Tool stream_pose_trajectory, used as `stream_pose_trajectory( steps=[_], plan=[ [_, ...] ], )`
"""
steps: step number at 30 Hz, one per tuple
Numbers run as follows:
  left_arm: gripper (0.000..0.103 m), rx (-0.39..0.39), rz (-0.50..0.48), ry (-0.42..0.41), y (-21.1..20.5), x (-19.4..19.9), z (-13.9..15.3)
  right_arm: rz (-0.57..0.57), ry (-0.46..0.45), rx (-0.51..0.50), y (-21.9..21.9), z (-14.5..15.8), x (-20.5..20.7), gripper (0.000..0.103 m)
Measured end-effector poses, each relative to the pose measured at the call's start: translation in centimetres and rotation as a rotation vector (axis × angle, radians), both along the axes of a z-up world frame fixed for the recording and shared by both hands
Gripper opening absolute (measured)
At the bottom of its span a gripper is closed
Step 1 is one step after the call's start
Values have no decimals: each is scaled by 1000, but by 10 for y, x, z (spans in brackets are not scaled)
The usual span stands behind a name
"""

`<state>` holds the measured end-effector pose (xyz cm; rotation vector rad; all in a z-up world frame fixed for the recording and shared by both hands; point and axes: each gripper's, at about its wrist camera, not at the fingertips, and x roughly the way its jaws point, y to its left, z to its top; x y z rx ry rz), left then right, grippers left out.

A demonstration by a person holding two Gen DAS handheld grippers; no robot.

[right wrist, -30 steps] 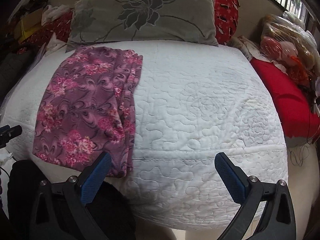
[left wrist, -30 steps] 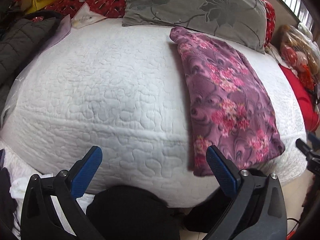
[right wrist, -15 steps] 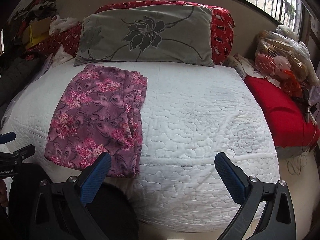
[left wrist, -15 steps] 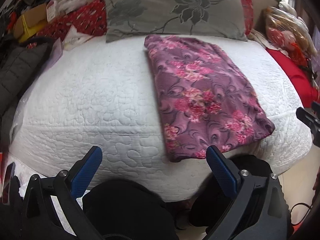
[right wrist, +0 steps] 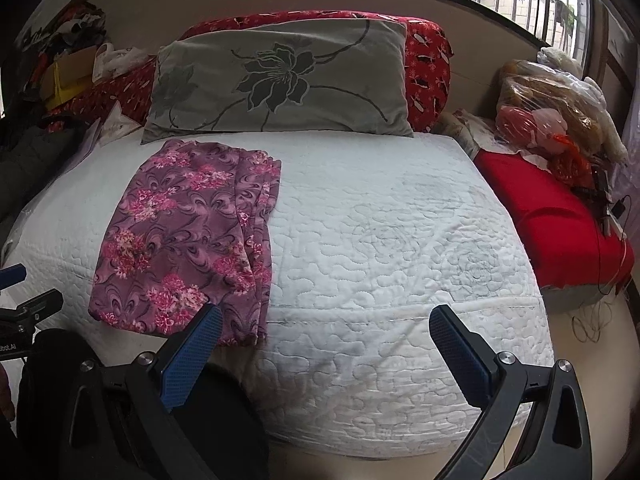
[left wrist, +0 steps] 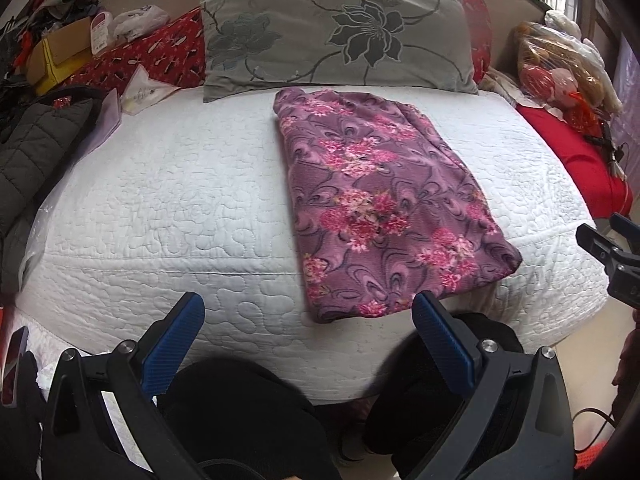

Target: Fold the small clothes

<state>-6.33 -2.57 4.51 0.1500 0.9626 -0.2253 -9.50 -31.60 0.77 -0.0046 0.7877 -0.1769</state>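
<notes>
Purple, pink-flowered folded fleece garment [left wrist: 384,208] is lying flat on the white quilted mattress [left wrist: 180,216], below the grey flower-print pillow [left wrist: 336,36]. Left gripper [left wrist: 308,340] and right gripper [right wrist: 324,344] are hovering spread wide, empty, at the near edge.

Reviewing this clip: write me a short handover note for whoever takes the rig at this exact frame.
Left hand-held gripper: open, empty, held off the near edge of the bed.
Right hand-held gripper: open, empty, also short of the bed.
The purple floral garment lies folded lengthwise into a long flat rectangle on the white quilt, its far end near the grey pillow, its near end at the bed's front edge.
Done: lengthwise fold looks finished.
Left: probably a crosswise fold to make it compact.
</notes>
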Motion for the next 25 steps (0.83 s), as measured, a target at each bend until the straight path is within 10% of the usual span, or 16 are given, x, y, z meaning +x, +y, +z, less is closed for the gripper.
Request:
stream_pose_trajectory(
  steps=[25],
  plan=[
    [103,-29,-158,14,-54,-16,16,-36,12,48,-13,-5,-5,103]
  ],
)
